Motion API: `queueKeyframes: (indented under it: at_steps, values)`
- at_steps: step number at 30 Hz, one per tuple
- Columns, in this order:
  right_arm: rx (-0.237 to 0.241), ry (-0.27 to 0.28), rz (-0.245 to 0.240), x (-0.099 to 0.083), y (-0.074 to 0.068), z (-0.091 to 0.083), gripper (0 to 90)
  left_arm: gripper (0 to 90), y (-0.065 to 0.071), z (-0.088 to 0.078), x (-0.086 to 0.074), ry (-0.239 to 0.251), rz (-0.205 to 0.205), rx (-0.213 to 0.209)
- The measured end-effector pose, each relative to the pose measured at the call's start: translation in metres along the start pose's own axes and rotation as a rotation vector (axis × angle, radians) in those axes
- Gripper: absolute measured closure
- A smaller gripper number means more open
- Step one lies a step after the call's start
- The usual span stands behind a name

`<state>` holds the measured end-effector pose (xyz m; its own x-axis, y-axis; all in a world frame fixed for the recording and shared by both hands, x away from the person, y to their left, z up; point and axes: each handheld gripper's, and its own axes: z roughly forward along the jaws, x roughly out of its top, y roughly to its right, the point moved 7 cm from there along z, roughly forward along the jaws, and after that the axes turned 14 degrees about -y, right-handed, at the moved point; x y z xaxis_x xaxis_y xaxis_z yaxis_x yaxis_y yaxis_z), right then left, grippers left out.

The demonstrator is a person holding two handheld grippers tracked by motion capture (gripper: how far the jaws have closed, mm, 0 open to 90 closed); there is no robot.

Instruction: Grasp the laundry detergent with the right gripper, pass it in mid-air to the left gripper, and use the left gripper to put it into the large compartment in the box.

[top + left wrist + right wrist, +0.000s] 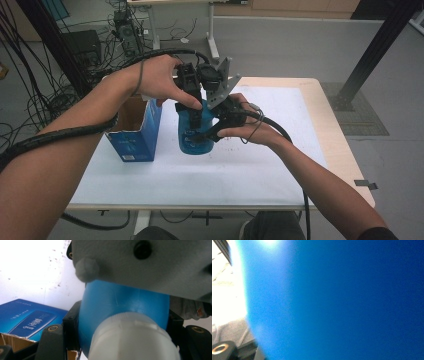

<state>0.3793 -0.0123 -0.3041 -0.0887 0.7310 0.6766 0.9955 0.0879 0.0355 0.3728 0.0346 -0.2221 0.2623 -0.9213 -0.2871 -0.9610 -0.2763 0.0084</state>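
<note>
A lab or workshop: loose black cables [30,75] hang and pile at the left, electronic gear [125,32] sits on the grey floor [300,45], and a black metal frame post [372,50] stands by the surface [280,165].

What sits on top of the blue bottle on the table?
A white cap tops the blue bottle, clamped between the left gripper fingers; the bottle's contents stay hidden.

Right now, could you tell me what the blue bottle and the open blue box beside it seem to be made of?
Blue bottle: probably plastic, smooth and glossy, with a ribbed white cap. Blue box: cardboard, printed blue outside, raw brown inside and at the flap edge.
</note>
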Motion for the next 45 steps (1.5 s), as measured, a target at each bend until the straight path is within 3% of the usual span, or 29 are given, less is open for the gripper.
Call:
queueKeyframes:
  at_steps: [21,33,45]
  values:
    - [0.009,0.023,0.011,-0.0056,0.0028,0.0022,43.1,36.2,-0.0026,0.002,0.0065,0.003,-0.001,0.001]
    - [0.03,0.029,0.015,-0.0064,0.0024,0.0023,42.4,36.6,-0.0026,0.0017,0.0078,0.002,-0.024,-0.033]
    - [0.025,0.045,0.015,-0.0064,0.0045,-0.0004,42.1,36.8,-0.0041,-0.0012,0.0086,0.009,-0.028,-0.023]
